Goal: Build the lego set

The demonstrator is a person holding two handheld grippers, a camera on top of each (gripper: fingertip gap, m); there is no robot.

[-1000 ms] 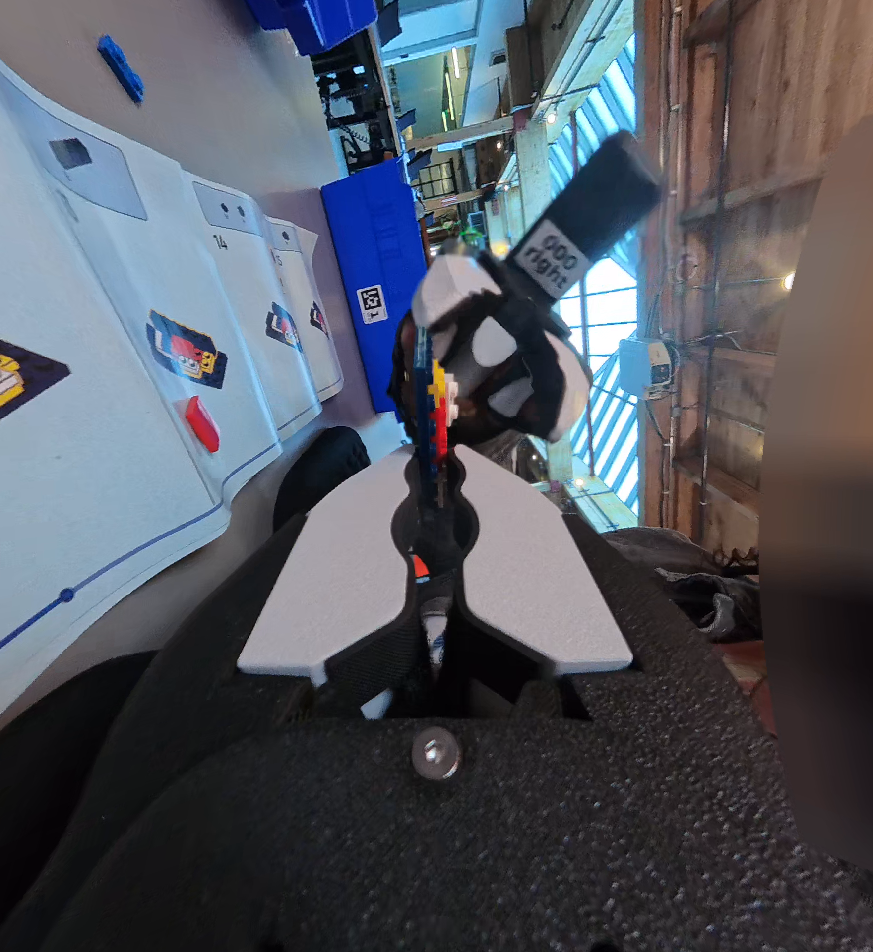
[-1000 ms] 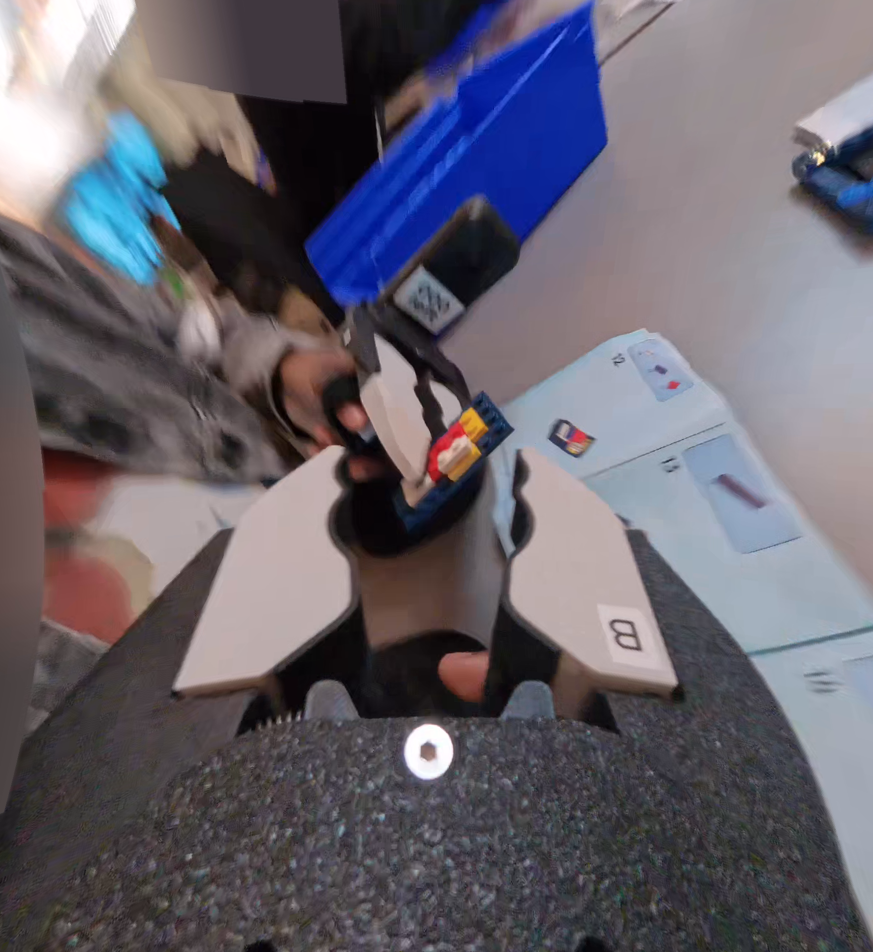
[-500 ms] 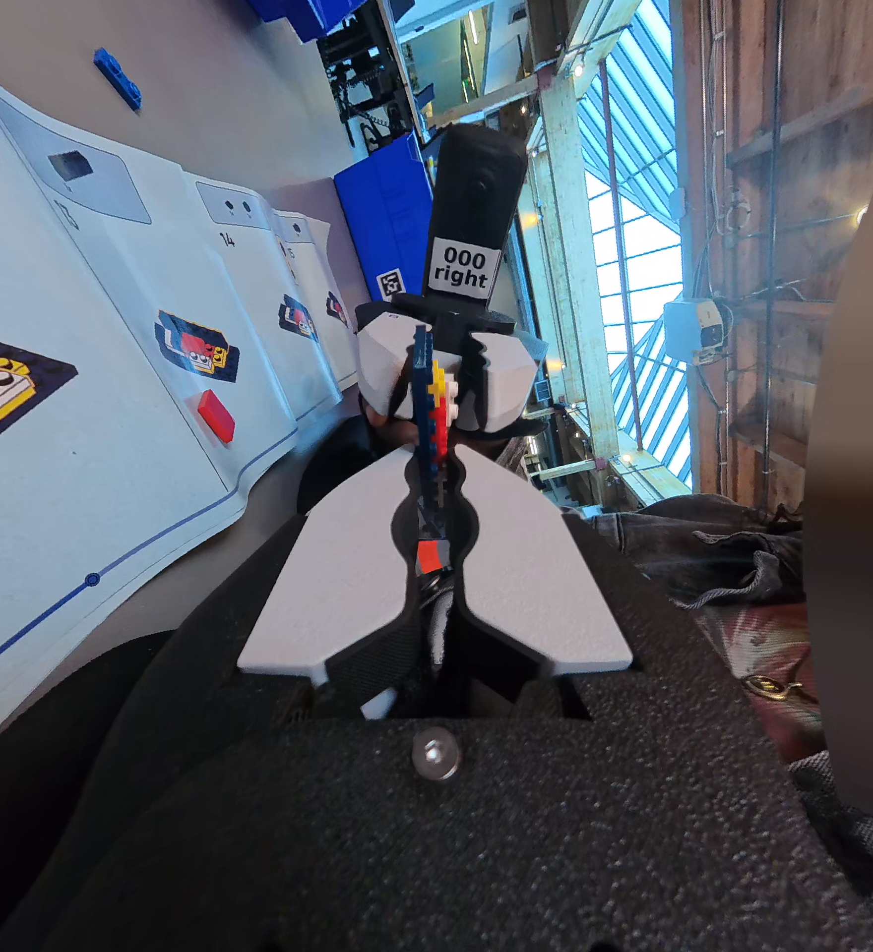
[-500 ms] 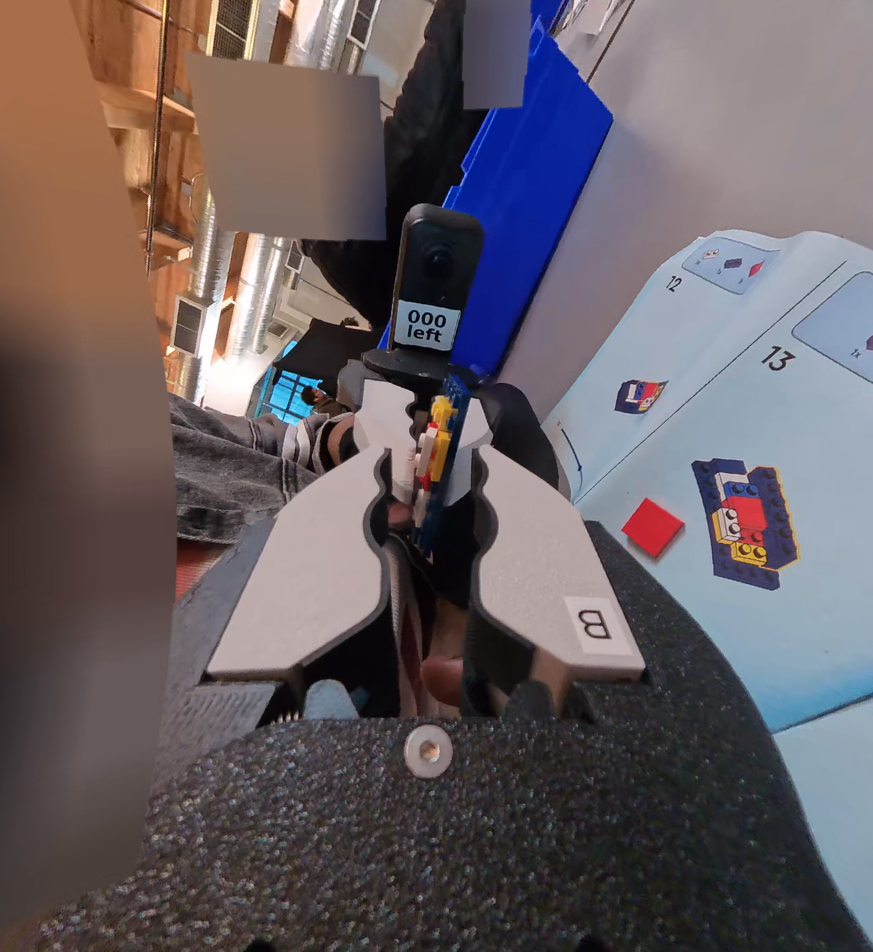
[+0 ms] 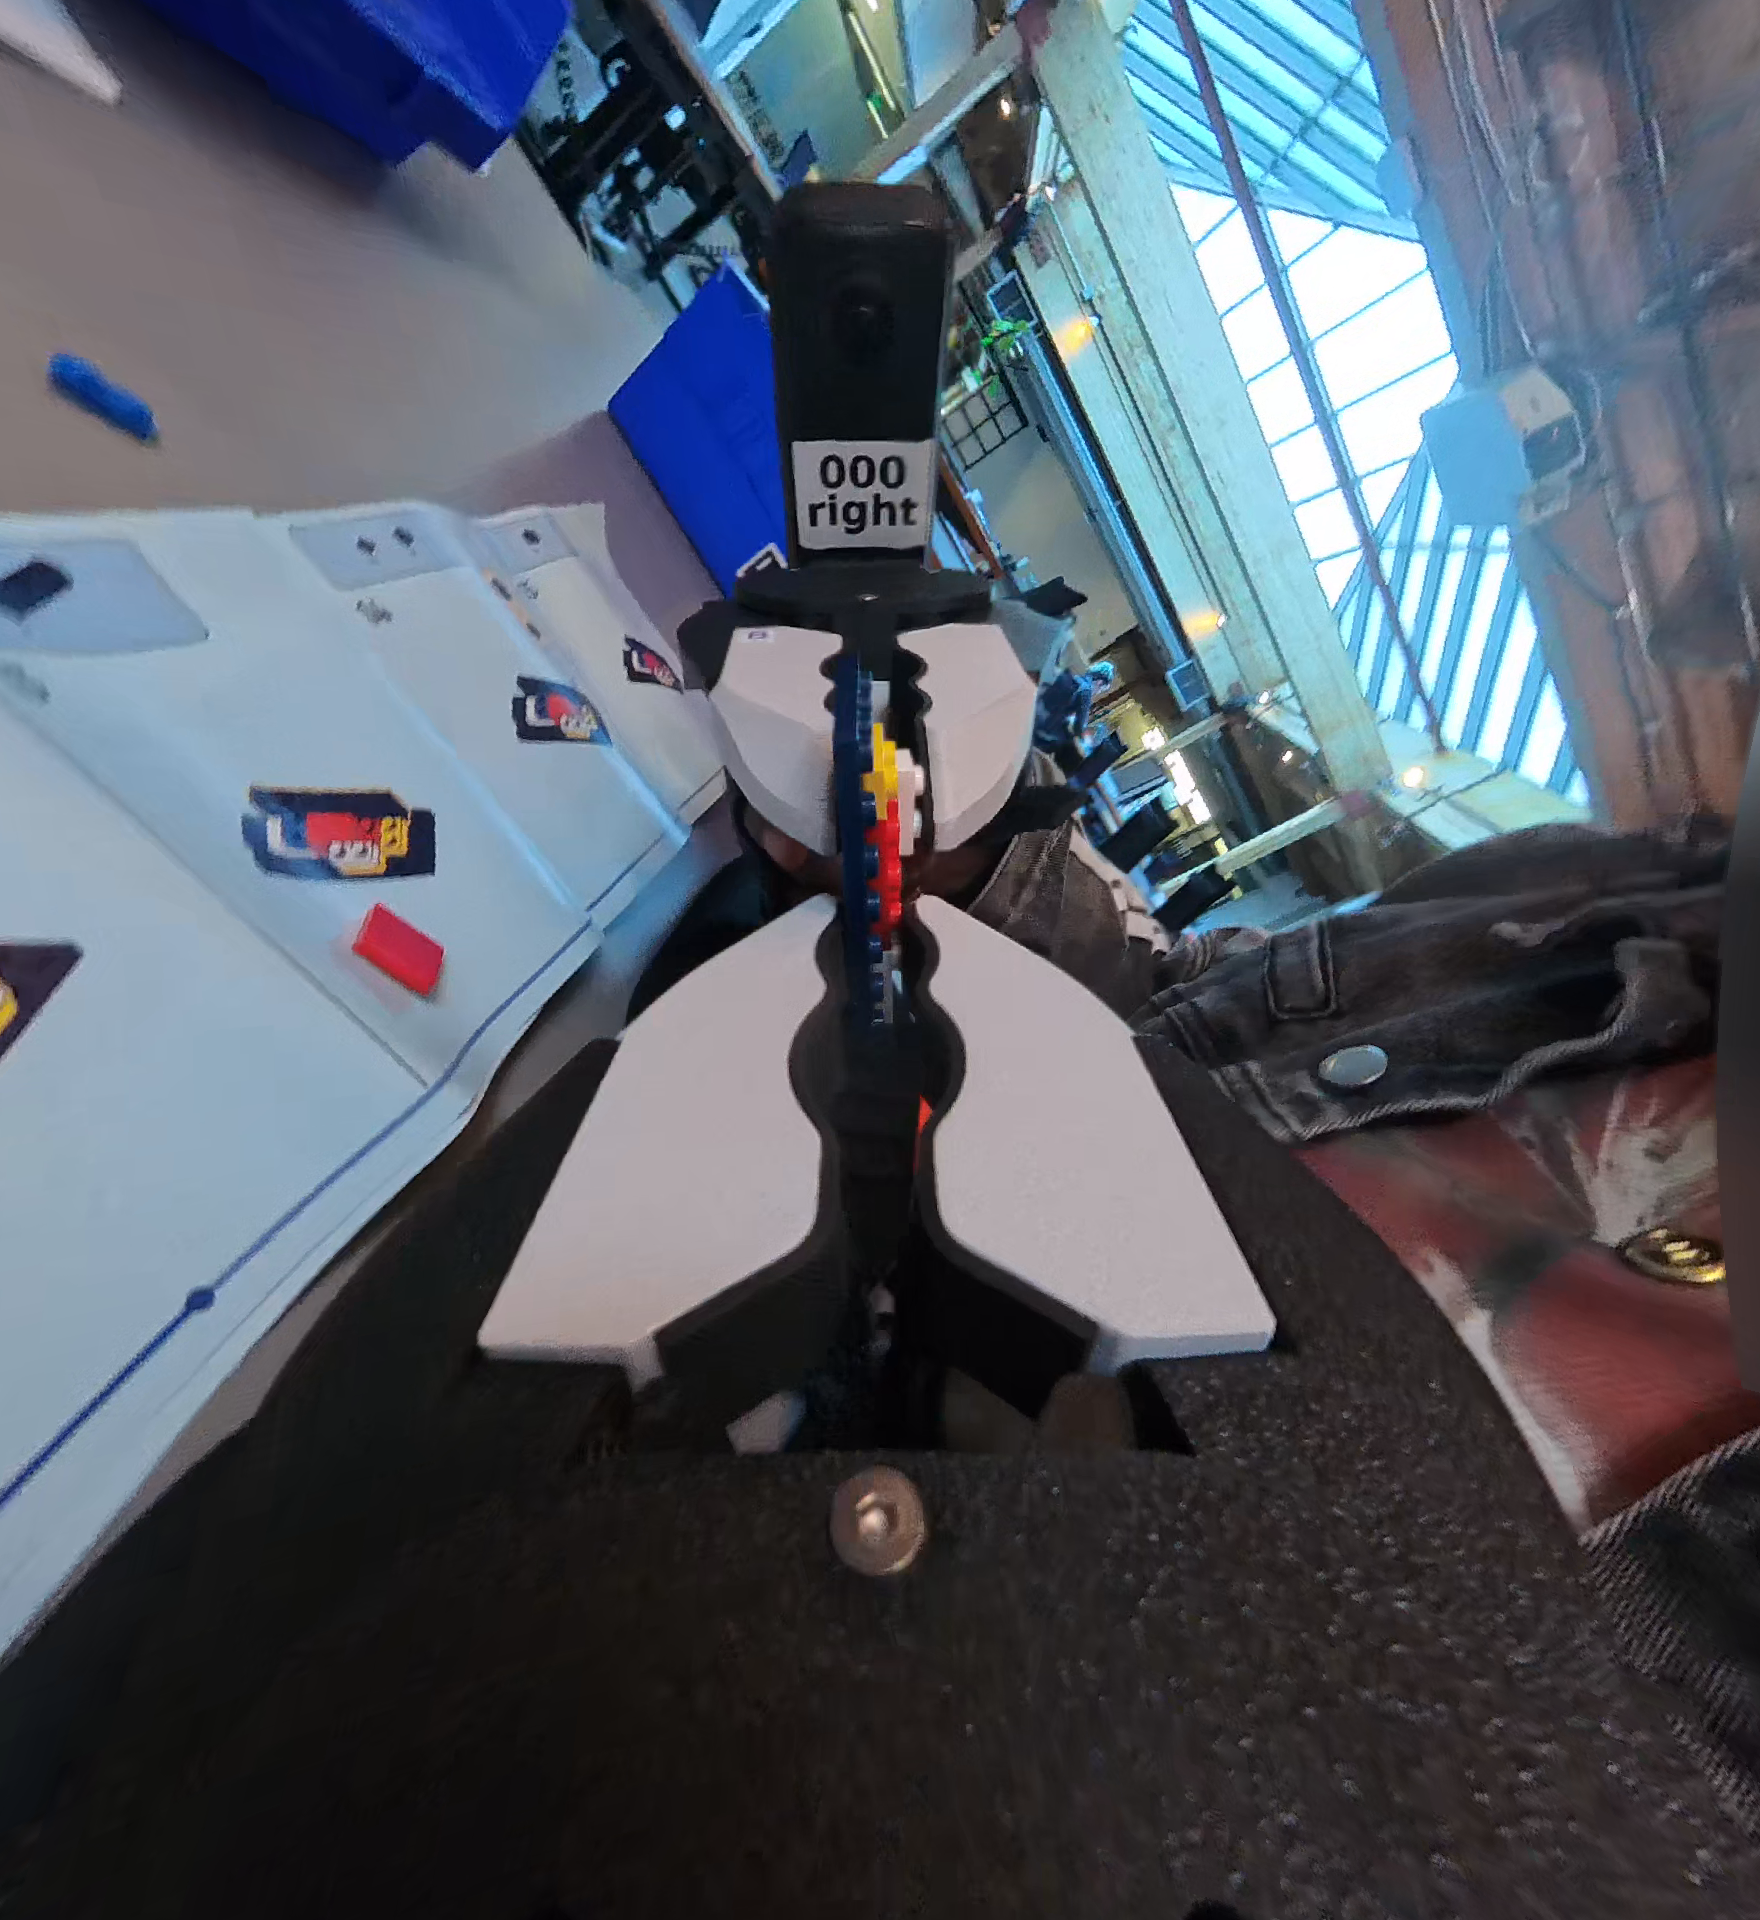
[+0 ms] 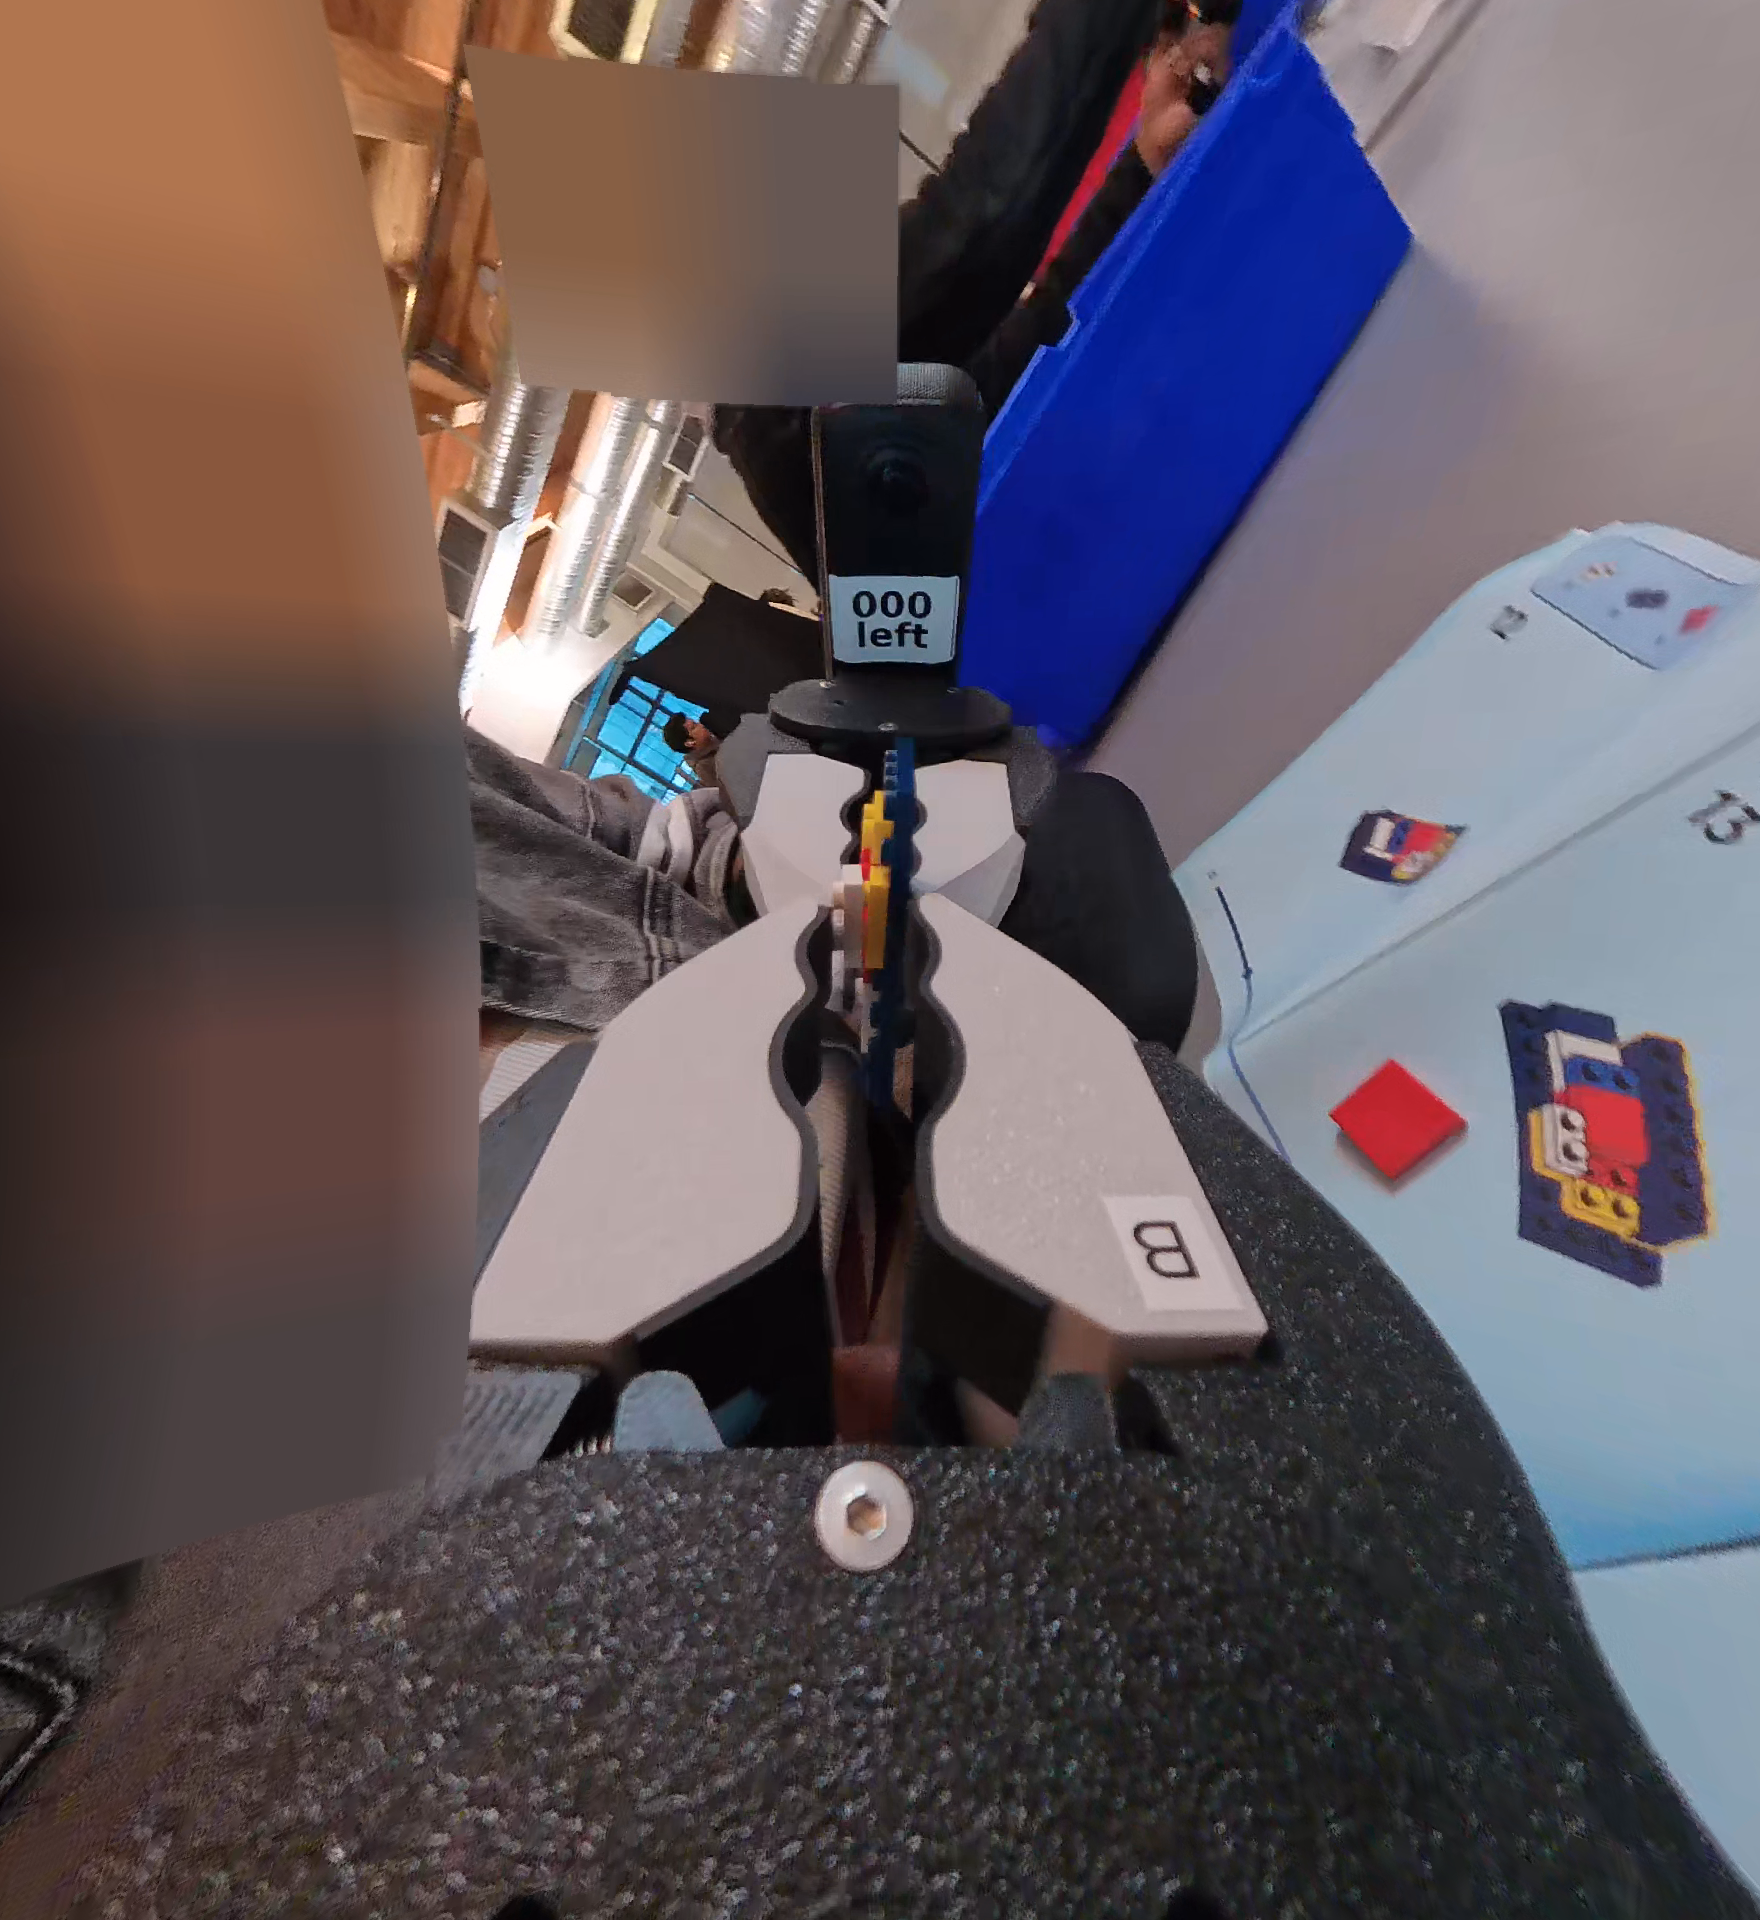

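Facing hand-held grippers (image 5: 881,925) (image 6: 871,935) both clamped on one blue-plated brick model (image 5: 871,831).

The left gripper (image 5: 876,935) and right gripper (image 6: 871,935) point tip to tip, held level — each pair of white fingers nearly closed, pads pressing one thin blue, red and yellow brick build (image 5: 871,831) held on edge.

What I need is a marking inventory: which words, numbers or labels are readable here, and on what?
I don't copy writing out; these things bear it.
White label on the black camera, left wrist view: legible.
White label on the black camera, right wrist view: legible.
White sticker on a gripper finger: legible.
Instruction sheet: one step number legible, others blurred.
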